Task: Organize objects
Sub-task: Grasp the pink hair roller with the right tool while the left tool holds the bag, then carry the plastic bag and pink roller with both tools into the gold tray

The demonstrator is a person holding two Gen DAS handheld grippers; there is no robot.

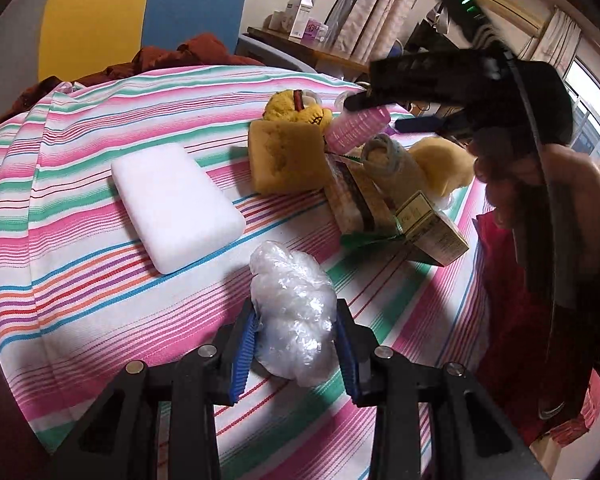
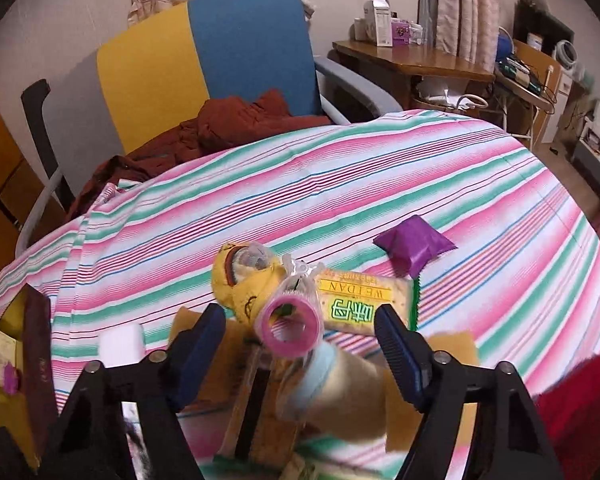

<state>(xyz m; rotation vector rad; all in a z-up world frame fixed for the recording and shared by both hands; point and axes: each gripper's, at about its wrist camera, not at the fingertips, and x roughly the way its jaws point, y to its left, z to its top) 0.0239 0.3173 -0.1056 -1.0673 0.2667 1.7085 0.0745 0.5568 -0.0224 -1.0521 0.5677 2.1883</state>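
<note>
My left gripper (image 1: pixel 296 344) is shut on a crumpled clear plastic bag (image 1: pixel 294 312), held just above the striped tablecloth (image 1: pixel 80 208). Ahead lie a white foam block (image 1: pixel 176 208) and a pile: a yellow sponge (image 1: pixel 286 156), a yellow plush toy (image 1: pixel 296 106), a pink hair roller (image 1: pixel 358 128), a rolled sock (image 1: pixel 392 164), a cracker packet (image 1: pixel 358 204) and a small box (image 1: pixel 432 232). My right gripper (image 2: pixel 300 328) is open and hovers over that pile, with the pink roller (image 2: pixel 292 328) between its fingers but apart from them. The right gripper also shows in the left wrist view (image 1: pixel 364 100).
A purple sachet (image 2: pixel 414 246) lies on the cloth to the right of the pile. A blue and yellow chair (image 2: pixel 204 68) with a rust-red garment (image 2: pixel 240 120) stands behind the table. A wooden desk (image 2: pixel 412 60) with boxes is at the back right.
</note>
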